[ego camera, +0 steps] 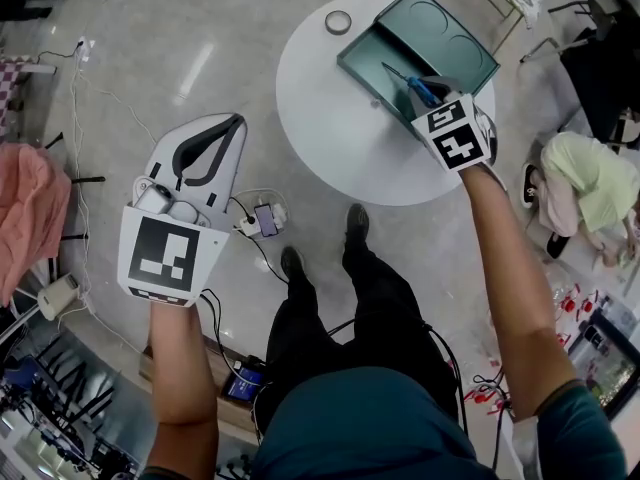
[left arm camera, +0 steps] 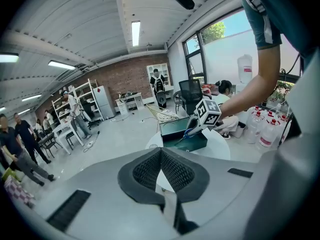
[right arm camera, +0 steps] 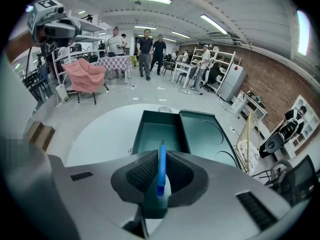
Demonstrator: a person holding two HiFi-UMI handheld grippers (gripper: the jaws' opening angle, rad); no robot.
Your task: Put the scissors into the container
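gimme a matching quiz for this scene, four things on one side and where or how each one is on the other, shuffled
Things:
1. scissors
2. container
3. tape roll
4. left tongs

States:
A. lying open on the round table
B. shut, nothing between them
C. clamped in the right tongs
D. at the table's edge, apart from the container

Pairs: 1-C, 2-A, 3-D, 4-B
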